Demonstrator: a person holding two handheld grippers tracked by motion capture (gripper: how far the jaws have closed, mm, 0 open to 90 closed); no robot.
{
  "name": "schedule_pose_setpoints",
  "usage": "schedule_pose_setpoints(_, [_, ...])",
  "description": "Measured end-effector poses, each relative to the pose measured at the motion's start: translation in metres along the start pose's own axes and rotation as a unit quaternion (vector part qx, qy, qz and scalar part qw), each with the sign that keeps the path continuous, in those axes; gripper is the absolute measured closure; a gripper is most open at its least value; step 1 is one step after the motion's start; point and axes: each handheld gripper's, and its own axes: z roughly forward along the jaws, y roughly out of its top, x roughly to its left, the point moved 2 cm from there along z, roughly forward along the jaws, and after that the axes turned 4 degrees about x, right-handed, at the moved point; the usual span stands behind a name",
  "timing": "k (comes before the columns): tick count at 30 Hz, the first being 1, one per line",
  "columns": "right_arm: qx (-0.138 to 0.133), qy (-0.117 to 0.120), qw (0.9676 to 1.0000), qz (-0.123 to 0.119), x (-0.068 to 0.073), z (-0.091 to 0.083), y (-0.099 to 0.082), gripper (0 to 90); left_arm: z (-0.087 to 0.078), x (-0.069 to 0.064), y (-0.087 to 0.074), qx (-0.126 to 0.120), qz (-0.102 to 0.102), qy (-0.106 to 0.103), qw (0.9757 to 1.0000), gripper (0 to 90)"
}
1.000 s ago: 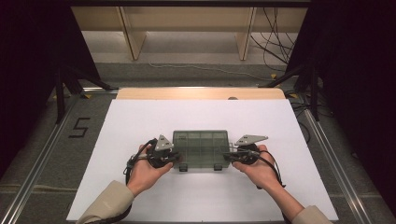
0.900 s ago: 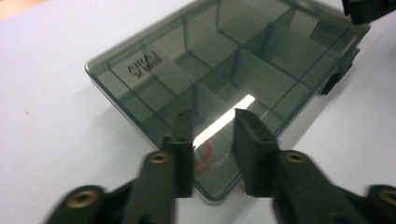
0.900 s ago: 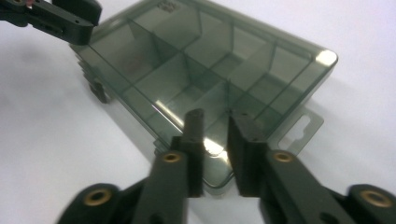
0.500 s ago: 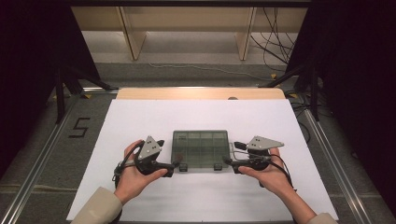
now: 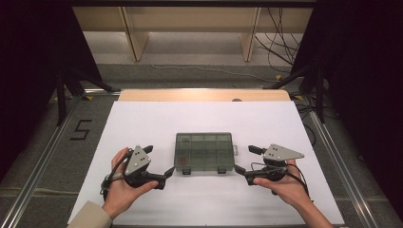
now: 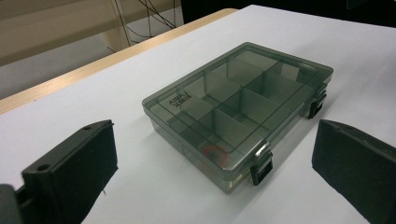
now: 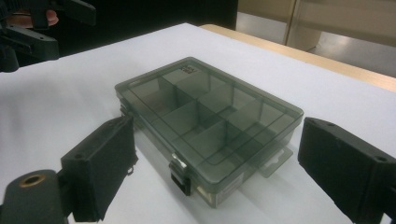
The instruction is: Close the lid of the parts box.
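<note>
A smoky grey see-through compartment box (image 5: 204, 152) lies flat in the middle of the white table top (image 5: 204, 118), lid down, two black latches (image 5: 186, 170) on its near side. My left gripper (image 5: 159, 161) hovers just left of the box, and its jaws have just been opening; they stand wide with nothing between them. My right gripper (image 5: 244, 160) hovers just right of it, jaws likewise just opened and empty. In the left gripper view the box (image 6: 243, 107) lies ahead of the left gripper (image 6: 212, 140). In the right gripper view the box (image 7: 205, 116) lies ahead of the right gripper (image 7: 217, 130).
A wooden strip (image 5: 204, 95) edges the table's far side. Metal rails (image 5: 38, 166) run along both sides, with a "5" mark (image 5: 81, 129) on the floor at left. Pale shelving (image 5: 190, 28) and cables (image 5: 280, 38) stand behind. The left gripper (image 7: 32, 28) shows far off in the right gripper view.
Both grippers were shut at the box's near corners; they have opened and drawn outward, away from the box. The box has stayed in place.
</note>
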Motion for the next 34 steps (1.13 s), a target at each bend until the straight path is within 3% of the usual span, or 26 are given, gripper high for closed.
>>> schedule_pose_setpoints(2, [-0.004, 0.000, 1.0000, 0.003, 0.002, -0.003, -0.001, 11.7, -0.005, 0.000, -0.001, -0.004, -0.005, 0.000, 1.0000, 0.0])
schedule_pose_setpoints(3, [-0.005, -0.002, 1.0000, 0.002, 0.002, -0.005, -0.002, 11.8, -0.008, 0.002, -0.002, 0.000, 0.007, -0.002, 1.0000, 0.0])
schedule_pose_setpoints(10, [-0.008, -0.003, 0.9999, 0.011, 0.005, -0.016, -0.008, 11.7, -0.018, 0.002, -0.007, -0.008, -0.003, -0.002, 1.0000, 0.0])
schedule_pose_setpoints(11, [-0.002, -0.013, 0.9999, 0.008, 0.005, -0.019, -0.008, 11.7, -0.018, 0.002, -0.008, -0.009, -0.005, -0.003, 0.9999, 0.0])
schedule_pose_setpoints(12, [-0.019, -0.002, 0.9997, 0.013, 0.006, -0.017, -0.009, 11.7, -0.019, 0.002, -0.008, -0.010, -0.006, -0.003, 0.9999, 0.0])
schedule_pose_setpoints(13, [-0.017, -0.010, 0.9998, 0.008, 0.005, -0.018, -0.010, 11.7, -0.019, 0.002, -0.009, -0.010, -0.005, -0.004, 0.9999, 0.0])
schedule_pose_setpoints(18, [-0.020, 0.002, 0.9996, 0.019, 0.008, -0.020, -0.013, 11.7, -0.015, -0.002, -0.007, -0.017, -0.008, -0.010, 0.9998, 0.0])
schedule_pose_setpoints(20, [-0.013, -0.008, 0.9998, 0.013, 0.007, -0.023, -0.013, 11.7, -0.013, -0.005, -0.006, -0.021, -0.011, -0.012, 0.9996, 0.0])
schedule_pose_setpoints(30, [-0.034, -0.003, 0.9992, 0.023, 0.007, -0.026, -0.013, 11.8, -0.013, -0.004, -0.009, -0.015, -0.005, -0.016, 0.9997, 0.0])
schedule_pose_setpoints(31, [-0.015, -0.012, 0.9996, 0.018, 0.006, -0.030, -0.013, 11.8, -0.013, -0.004, -0.009, -0.014, -0.005, -0.016, 0.9998, 0.0])
schedule_pose_setpoints(34, [-0.031, -0.010, 0.9993, 0.020, 0.006, -0.029, -0.014, 11.8, -0.013, -0.003, -0.010, -0.014, -0.008, -0.013, 0.9998, 0.0])
